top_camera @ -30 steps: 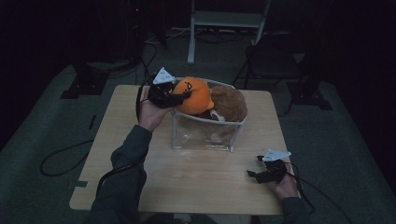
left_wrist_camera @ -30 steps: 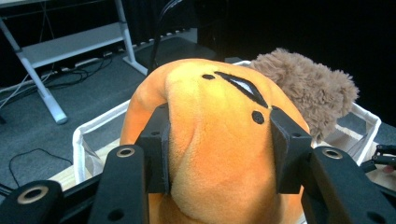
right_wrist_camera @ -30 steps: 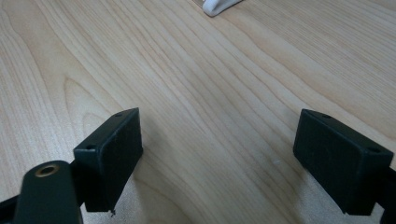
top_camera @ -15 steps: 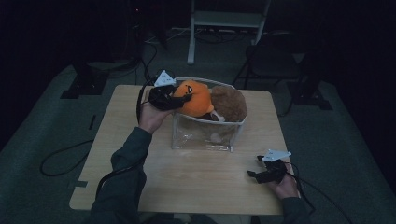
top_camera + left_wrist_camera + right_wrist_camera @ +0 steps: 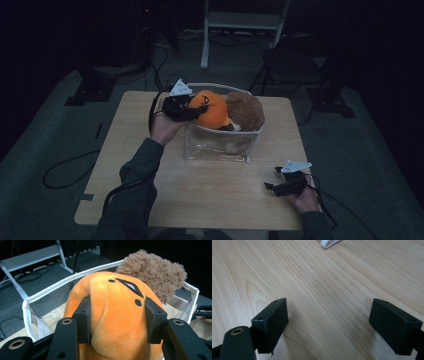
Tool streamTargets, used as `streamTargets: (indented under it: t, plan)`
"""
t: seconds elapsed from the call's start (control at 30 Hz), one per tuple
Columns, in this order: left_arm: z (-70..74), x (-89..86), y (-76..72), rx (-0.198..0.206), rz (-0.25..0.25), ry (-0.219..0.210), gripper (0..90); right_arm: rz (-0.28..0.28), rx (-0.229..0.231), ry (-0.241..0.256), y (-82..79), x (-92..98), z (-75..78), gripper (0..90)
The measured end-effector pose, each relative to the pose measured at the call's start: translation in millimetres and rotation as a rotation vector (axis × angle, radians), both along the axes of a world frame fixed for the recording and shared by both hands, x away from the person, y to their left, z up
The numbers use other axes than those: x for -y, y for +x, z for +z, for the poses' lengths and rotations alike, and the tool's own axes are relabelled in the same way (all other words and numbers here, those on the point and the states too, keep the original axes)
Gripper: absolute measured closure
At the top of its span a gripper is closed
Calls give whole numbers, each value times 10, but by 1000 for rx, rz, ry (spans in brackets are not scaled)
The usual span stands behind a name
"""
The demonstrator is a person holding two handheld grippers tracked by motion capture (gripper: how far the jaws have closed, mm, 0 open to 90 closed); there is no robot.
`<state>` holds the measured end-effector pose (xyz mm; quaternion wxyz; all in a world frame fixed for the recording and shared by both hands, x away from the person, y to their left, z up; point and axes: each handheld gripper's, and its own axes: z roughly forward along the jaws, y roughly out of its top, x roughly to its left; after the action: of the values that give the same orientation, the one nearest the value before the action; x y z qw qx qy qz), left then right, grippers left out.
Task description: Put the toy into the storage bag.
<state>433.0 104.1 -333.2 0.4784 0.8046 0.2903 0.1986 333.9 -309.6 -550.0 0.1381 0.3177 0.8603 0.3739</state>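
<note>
Left hand-held gripper (image 5: 117,322) clamped on a soft orange plush toy (image 5: 117,315) over a clear, white-rimmed fabric bin (image 5: 50,290).

The right hand-held gripper (image 5: 328,325) rests with jaws apart on the bare wooden counter (image 5: 312,277), near its front right corner. The orange toy, dimpled between the pads, sits at the bin's top beside a fuzzy brown plush toy (image 5: 155,272). Judging by this, a firm, steady squeeze and a straight vertical move should keep it clear of the rim.

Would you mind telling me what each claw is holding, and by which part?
Left claw grips the orange plush toy across its body; right claw holds nothing.
</note>
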Motion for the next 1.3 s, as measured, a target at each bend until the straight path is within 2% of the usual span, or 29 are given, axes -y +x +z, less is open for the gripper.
streamTargets:
  t: [0.43, 0.8, 1.1, 1.3]
  plan:
    - [-37, 42, -3, -22, -18, 27, 506, 0, 0, 0, 0, 0, 0, 149]
    - [-141, 97, 11, -49, -27, 71, 507, 0, 0, 0, 0, 0, 0, 149]
    - [-51, 64, 3, -28, -14, 119, 508, 0, 0, 0, 0, 0, 0, 149]
    - [-26, 114, -13, -24, -10, 157, 509, -1, -1, 2, 0, -1, 0, 149]
